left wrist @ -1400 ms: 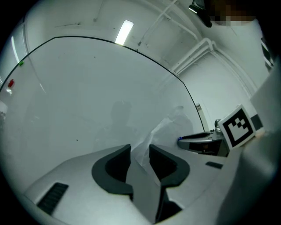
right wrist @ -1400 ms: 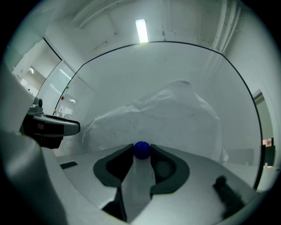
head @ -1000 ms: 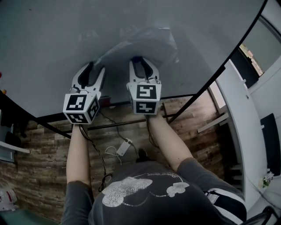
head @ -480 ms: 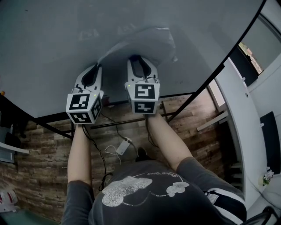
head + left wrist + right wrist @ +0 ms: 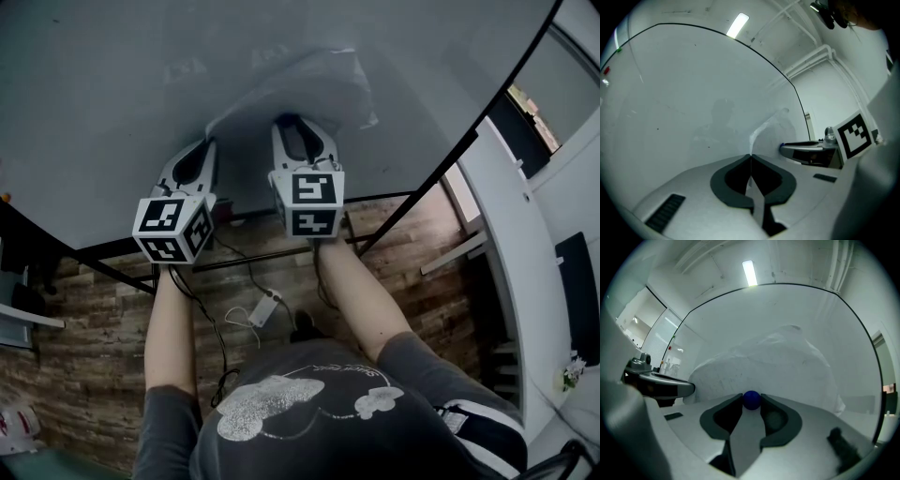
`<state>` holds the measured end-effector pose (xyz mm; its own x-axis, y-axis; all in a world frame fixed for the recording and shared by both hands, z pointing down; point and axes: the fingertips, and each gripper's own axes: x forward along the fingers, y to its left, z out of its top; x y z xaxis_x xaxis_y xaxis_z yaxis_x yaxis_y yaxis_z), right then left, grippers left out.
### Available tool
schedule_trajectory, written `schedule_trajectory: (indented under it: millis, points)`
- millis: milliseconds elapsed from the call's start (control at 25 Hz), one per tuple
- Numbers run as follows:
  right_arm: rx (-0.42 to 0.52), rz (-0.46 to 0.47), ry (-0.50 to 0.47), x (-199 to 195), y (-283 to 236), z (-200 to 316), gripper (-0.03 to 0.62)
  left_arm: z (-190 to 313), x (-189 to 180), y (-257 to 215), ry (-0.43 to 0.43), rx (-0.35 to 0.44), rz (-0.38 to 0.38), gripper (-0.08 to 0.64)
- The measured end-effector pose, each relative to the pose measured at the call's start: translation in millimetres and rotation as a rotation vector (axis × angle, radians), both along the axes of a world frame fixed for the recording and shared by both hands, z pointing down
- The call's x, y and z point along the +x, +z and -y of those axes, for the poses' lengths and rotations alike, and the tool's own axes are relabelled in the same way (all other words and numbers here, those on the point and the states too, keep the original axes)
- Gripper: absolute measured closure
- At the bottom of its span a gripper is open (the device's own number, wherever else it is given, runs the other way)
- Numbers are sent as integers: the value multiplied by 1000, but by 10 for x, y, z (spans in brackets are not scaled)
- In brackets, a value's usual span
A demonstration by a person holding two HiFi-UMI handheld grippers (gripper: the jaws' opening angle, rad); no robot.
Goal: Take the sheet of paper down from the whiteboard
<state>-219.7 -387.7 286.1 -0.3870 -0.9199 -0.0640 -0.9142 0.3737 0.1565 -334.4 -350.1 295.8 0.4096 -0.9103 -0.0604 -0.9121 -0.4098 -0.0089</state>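
Observation:
A white sheet of paper (image 5: 309,84) bulges off the whiteboard (image 5: 112,94) at the top centre of the head view. My left gripper (image 5: 208,142) is at its lower left corner. In the left gripper view the left gripper (image 5: 751,155) is shut, with the sheet's edge (image 5: 753,137) pinched between the pads. My right gripper (image 5: 302,122) sits at the sheet's lower middle. In the right gripper view the right gripper (image 5: 751,401) is shut on a small blue ball magnet (image 5: 751,398) that lies against the paper (image 5: 764,362).
The board's dark frame (image 5: 441,178) runs down to the right. Below it are a wood-pattern floor (image 5: 84,319) and a white power strip with cable (image 5: 263,309). A white cabinet (image 5: 525,234) stands at the right.
The left gripper's jaws went from wide open to shut on the paper's corner. The paper lifted a little more off the board. The right gripper stayed put.

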Motion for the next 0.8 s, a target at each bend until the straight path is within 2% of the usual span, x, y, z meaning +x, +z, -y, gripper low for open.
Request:
schedule_trajectory:
  millis: [200,640,800]
  points:
    - [-18,-7,11,65,74,-233,465,-186,-45,48,-2,-19,-42,547]
    - [-80,-28,-6,203,364,-867,463,-762,-122,376,-31,-86,-60,548]
    - [-76,-31,-36,223,433,-1019,464,-975,-172,513,-56,-101,-40,548]
